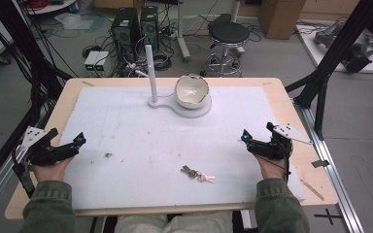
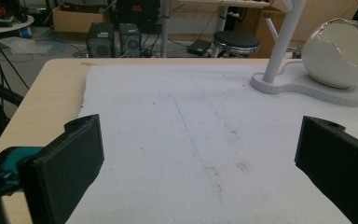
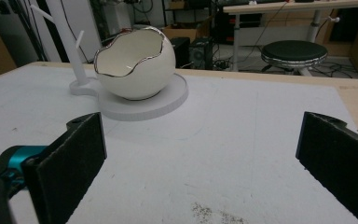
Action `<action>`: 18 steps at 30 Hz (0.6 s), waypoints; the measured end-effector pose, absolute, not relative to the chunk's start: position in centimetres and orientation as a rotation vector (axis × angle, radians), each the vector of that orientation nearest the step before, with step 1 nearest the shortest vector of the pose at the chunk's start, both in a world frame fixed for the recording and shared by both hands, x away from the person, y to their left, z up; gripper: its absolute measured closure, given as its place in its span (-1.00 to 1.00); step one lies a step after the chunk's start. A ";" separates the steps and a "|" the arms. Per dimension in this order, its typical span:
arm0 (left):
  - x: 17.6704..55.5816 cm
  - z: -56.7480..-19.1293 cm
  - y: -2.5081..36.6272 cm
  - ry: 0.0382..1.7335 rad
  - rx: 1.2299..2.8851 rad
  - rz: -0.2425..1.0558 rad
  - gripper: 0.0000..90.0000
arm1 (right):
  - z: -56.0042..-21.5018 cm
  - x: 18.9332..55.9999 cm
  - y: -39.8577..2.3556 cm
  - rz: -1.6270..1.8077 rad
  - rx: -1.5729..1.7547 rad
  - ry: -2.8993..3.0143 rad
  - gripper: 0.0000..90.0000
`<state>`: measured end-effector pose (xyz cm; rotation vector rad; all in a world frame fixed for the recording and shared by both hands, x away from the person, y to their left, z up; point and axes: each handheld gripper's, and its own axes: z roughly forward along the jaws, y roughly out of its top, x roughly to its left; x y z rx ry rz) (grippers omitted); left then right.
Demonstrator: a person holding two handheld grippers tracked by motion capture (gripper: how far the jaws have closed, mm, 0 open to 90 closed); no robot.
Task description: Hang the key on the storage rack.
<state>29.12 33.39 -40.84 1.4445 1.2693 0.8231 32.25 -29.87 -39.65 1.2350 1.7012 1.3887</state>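
A bunch of keys (image 1: 197,174) lies on the white mat (image 1: 141,145) near the worktop's (image 1: 68,92) front edge, a little right of its middle, between the two tools and touched by neither. The left tool (image 1: 80,141) rests by the left edge and the right tool (image 1: 245,137) by the right edge, each well apart from the keys with its jaws spread wide and nothing between them. Toward the back edge, an egg-shaped white bowl (image 1: 192,91) sits on a white stand (image 1: 194,110) whose upright post (image 1: 150,73) rises just beside it.
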 end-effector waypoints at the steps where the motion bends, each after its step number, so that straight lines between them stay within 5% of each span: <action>1: 29.1 -40.8 33.4 1.269 1.445 0.823 -0.96 | -39.7 32.3 -29.9 1.388 1.231 1.703 -0.99; 18: 29.3 -40.9 33.2 1.259 1.462 0.810 -0.96 | -39.6 32.2 -29.8 1.399 1.233 1.709 -0.99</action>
